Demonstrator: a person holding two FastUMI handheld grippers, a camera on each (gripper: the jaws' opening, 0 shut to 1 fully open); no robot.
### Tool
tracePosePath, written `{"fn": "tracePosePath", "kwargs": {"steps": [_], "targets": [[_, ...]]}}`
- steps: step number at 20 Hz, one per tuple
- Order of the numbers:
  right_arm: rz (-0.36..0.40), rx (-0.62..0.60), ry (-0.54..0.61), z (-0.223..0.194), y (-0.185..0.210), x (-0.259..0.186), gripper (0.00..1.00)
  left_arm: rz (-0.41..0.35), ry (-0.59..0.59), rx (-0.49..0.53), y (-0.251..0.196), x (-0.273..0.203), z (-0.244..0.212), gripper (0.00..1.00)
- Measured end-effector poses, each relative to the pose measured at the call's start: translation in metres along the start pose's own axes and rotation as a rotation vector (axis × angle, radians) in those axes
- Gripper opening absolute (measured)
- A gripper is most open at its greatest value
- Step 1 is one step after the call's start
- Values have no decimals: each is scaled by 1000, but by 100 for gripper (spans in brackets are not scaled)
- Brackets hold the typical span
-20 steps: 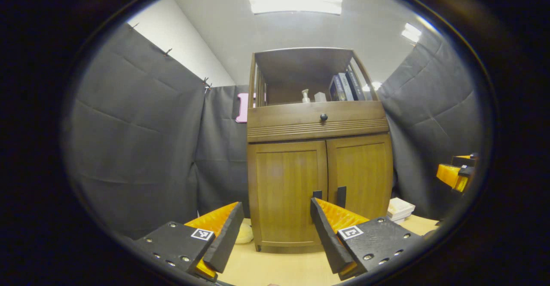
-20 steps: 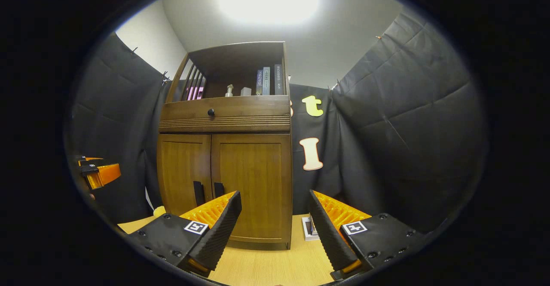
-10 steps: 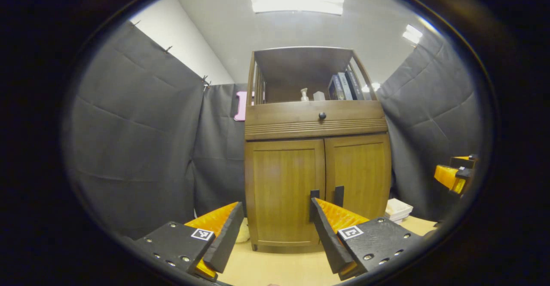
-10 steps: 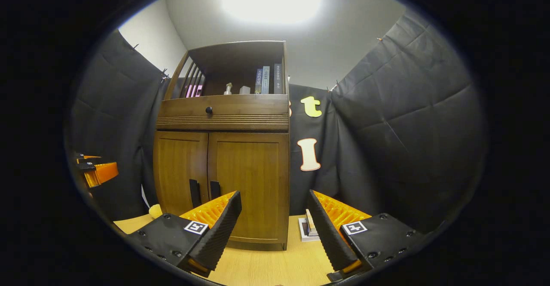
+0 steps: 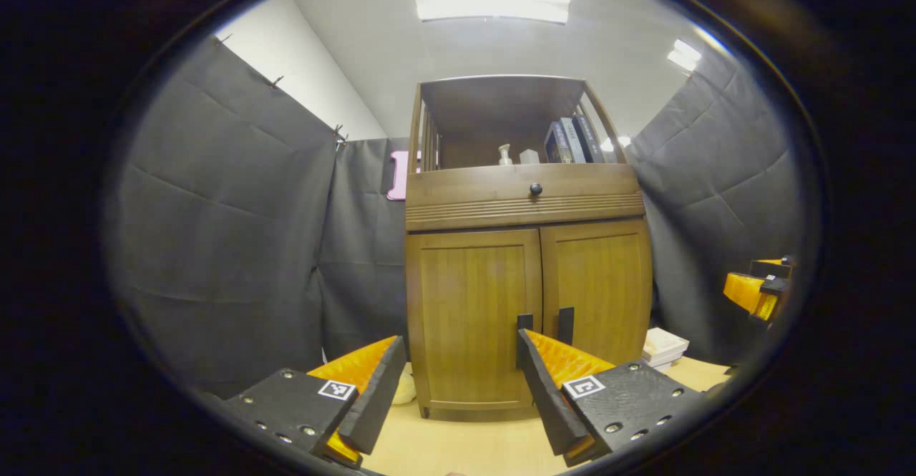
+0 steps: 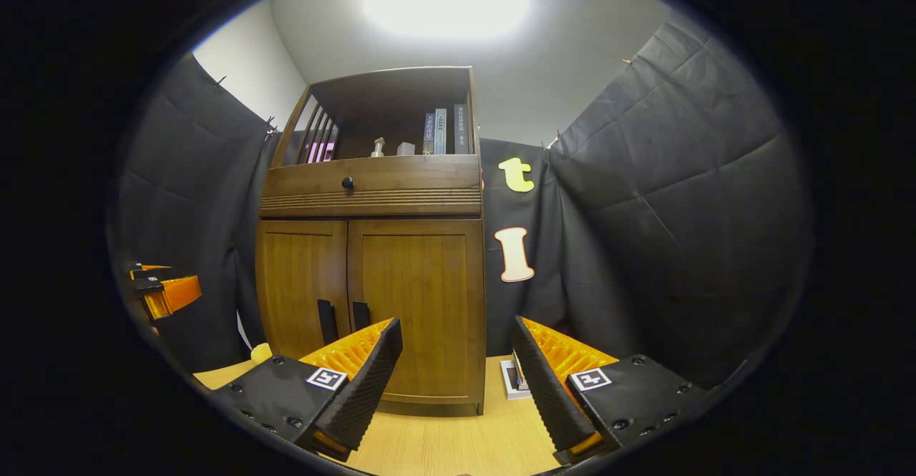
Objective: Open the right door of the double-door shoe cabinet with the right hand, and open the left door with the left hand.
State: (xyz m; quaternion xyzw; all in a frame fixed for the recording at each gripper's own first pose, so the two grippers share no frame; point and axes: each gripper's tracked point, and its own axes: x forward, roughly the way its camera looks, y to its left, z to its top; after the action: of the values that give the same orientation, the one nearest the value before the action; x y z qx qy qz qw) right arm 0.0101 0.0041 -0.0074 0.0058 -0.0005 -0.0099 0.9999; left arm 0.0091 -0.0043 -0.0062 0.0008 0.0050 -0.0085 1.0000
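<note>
A wooden shoe cabinet [image 5: 526, 197] [image 6: 372, 190] stands on a light wood surface with both doors closed. Its left door [image 5: 472, 318] [image 6: 300, 283] and right door [image 5: 597, 283] [image 6: 418, 304] each carry a dark vertical handle by the centre seam: left handle [image 5: 524, 322] [image 6: 326, 321], right handle [image 5: 566, 324] [image 6: 360, 314]. My left gripper [image 5: 458, 383] is open, short of the left door. My right gripper [image 6: 458, 372] is open, in front of the cabinet's right edge. Each gripper also appears at the other view's edge [image 5: 758, 293] [image 6: 161, 293].
A drawer with a round black knob [image 5: 535, 189] sits above the doors. The open shelf holds books [image 5: 569, 139], a small bottle [image 5: 504, 154] and a pale box. White boxes [image 5: 664, 346] [image 6: 514, 378] lie right of the cabinet, a yellowish object [image 5: 406, 388] left of it.
Both views drift only slightly; the cabinet sits marginally closer and more centred. Doors stay closed and both grippers stay open.
</note>
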Motion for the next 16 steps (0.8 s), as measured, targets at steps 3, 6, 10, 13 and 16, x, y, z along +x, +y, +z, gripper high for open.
{"fn": "tracePosePath", "kwargs": {"steps": [3, 6, 10, 13, 16], "targets": [[1, 6, 10, -2, 5, 8, 97, 2, 1, 8, 3, 1, 0, 87], [11, 16, 17, -1, 12, 20, 98, 5, 5, 11, 8, 2, -3, 87], [39, 25, 16, 0, 29, 42, 96, 17, 17, 14, 15, 0, -6, 87], [60, 32, 18, -3, 44, 63, 97, 33, 23, 27, 24, -1, -6, 87], [82, 40, 19, -5, 60, 82, 97, 52, 26, 37, 34, -2, -6, 88]]}}
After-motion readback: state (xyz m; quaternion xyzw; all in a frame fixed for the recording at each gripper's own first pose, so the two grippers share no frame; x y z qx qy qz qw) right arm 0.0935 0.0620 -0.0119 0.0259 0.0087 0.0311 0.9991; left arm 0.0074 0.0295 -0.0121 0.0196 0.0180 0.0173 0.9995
